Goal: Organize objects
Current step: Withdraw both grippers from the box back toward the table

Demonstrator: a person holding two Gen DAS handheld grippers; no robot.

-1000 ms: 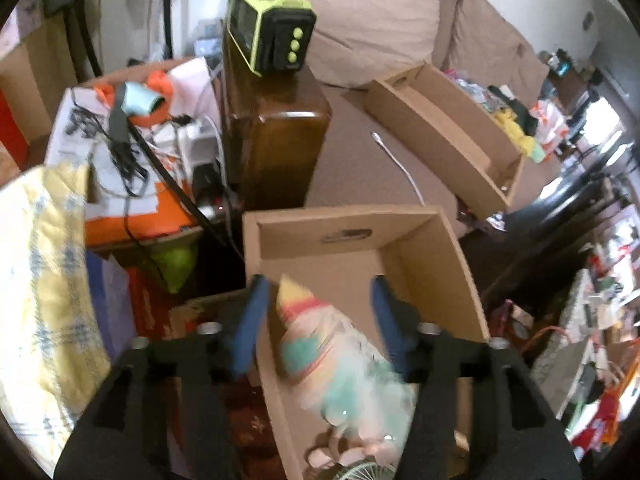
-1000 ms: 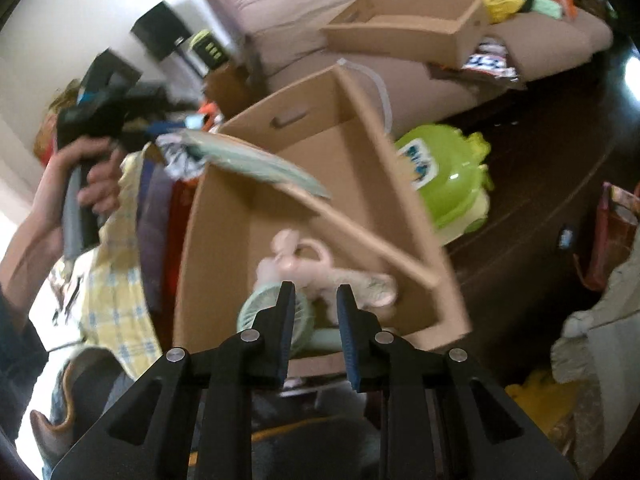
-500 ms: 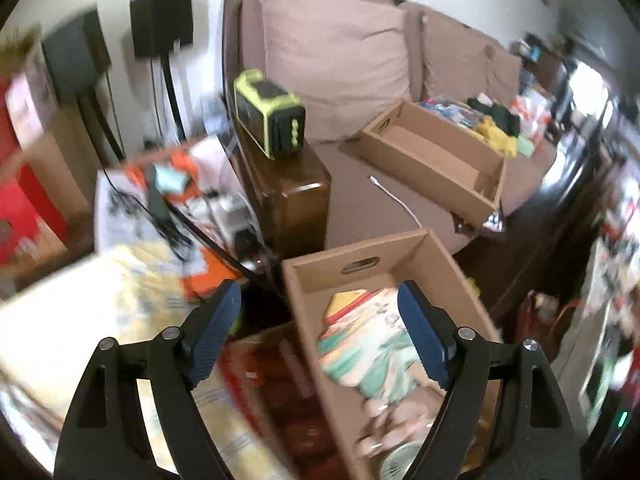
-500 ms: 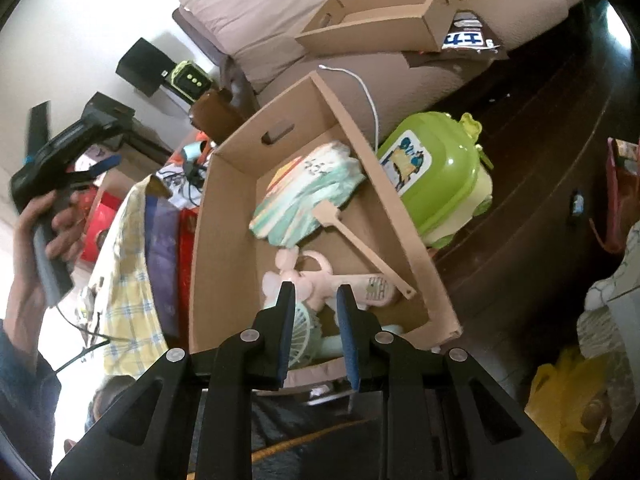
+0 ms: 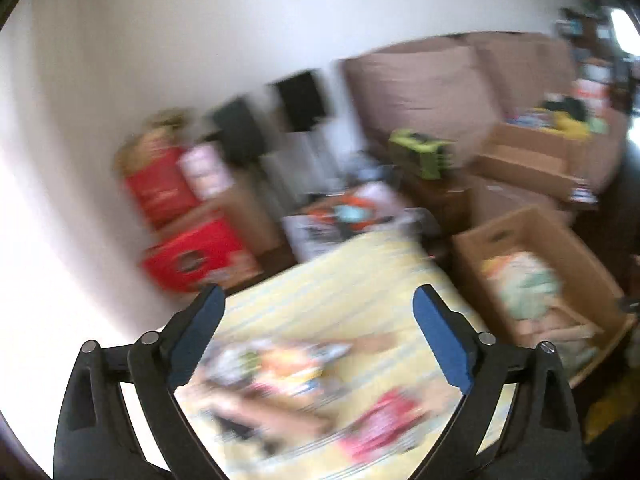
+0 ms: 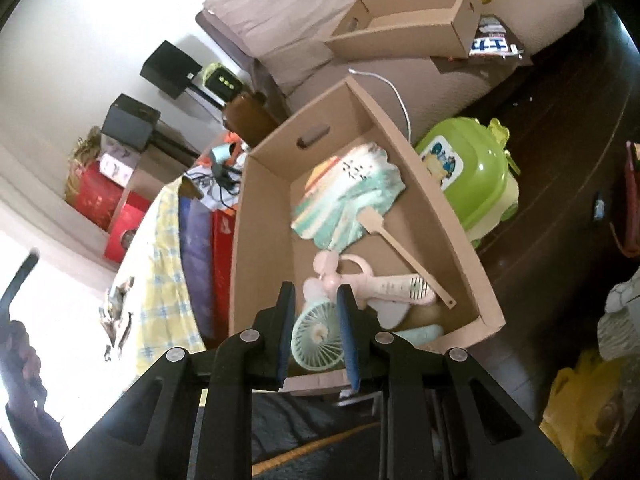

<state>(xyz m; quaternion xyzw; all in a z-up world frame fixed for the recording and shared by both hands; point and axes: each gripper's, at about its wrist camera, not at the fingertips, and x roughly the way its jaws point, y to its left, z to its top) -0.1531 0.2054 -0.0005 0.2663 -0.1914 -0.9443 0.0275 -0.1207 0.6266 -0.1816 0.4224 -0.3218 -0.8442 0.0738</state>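
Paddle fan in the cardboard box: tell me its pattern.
Wavy teal, white, pink and yellow bands on the paddle fan, with a plain wooden handle; clearest in the right wrist view.

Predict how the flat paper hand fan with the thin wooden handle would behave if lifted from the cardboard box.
The paper hand fan looks thin and flat, so probably light and flexible. Its slim wooden handle seems the stiffer grip point. Gripping the paper may crease it.

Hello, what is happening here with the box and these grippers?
A person is sorting things into a cardboard box. A paper fan already lies inside with two small electric fans. The left gripper, empty, its jaws opening, points over a yellow cloth. The right gripper hangs nearly shut above the box.
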